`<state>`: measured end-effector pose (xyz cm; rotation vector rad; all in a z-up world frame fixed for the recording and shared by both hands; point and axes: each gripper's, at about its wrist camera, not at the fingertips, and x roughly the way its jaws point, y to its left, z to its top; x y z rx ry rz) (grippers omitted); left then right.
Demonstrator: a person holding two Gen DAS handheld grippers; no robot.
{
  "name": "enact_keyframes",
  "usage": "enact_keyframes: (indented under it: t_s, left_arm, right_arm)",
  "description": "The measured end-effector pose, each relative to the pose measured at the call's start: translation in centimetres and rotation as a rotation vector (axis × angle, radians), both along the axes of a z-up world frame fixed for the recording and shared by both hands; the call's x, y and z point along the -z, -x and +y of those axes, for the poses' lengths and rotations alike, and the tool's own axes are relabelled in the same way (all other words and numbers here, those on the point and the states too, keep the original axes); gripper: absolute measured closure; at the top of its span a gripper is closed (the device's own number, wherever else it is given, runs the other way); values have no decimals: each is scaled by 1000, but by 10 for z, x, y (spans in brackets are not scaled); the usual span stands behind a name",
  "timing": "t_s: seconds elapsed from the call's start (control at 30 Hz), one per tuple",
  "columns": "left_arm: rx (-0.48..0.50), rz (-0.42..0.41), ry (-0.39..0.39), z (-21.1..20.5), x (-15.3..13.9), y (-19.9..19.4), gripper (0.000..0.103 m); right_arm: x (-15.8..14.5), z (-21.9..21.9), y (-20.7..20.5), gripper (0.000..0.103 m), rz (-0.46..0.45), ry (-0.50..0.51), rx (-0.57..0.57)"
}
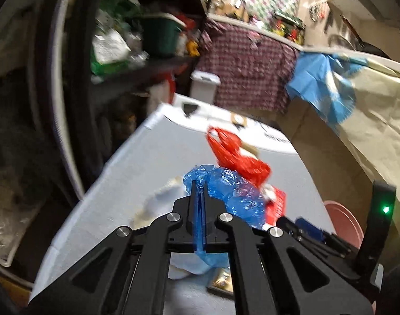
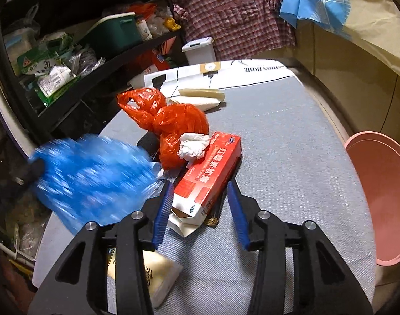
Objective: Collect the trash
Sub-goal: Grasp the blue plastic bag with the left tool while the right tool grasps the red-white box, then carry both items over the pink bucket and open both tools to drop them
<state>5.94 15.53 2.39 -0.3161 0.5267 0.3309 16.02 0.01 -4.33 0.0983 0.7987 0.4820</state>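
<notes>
My left gripper (image 1: 199,185) is shut on a crumpled blue plastic bag (image 1: 234,191), with a strip of the film pinched between its pads. In the right wrist view the same blue bag (image 2: 94,181) hangs blurred at the left, above the grey tabletop (image 2: 291,157). My right gripper (image 2: 200,186) stands open around the near end of a red and white cardboard box (image 2: 213,168), with a gap at its right pad. A crumpled white tissue (image 2: 193,148) rests on the box's far end. An orange-red plastic bag (image 2: 173,120) lies just behind it.
A pink bin (image 2: 383,197) stands beside the table's right edge. A flat white carton (image 2: 226,73) and folded cream paper (image 2: 200,97) lie at the far end. A cream packet (image 2: 160,270) lies under my right gripper. Cluttered dark shelves (image 2: 68,60) stand close on the left.
</notes>
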Motion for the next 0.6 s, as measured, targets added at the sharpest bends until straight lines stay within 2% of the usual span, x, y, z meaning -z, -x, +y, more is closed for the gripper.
enact_keyframes:
  t_s: [0.13,0.37,0.4,0.47,0.6]
  left_arm:
    - [-43,-17,5,11,-3,5,102]
    - [-20,-8,25,14,-1,2,102]
    - [-18,-9,26,14,-2,2,102]
    - [-15,-13,28,13,-3,2,102]
    - [10,-18,25,7,-7,3,102]
  right_arm:
    - [6,14,-4,53,12,39,-9]
    - [15,25,-8,52,15,147,25]
    - [16,23,-8,54,19,162,35]
    - [17,18,-8,68,26,169,48]
    - [11,3,-2,69,8,181,75]
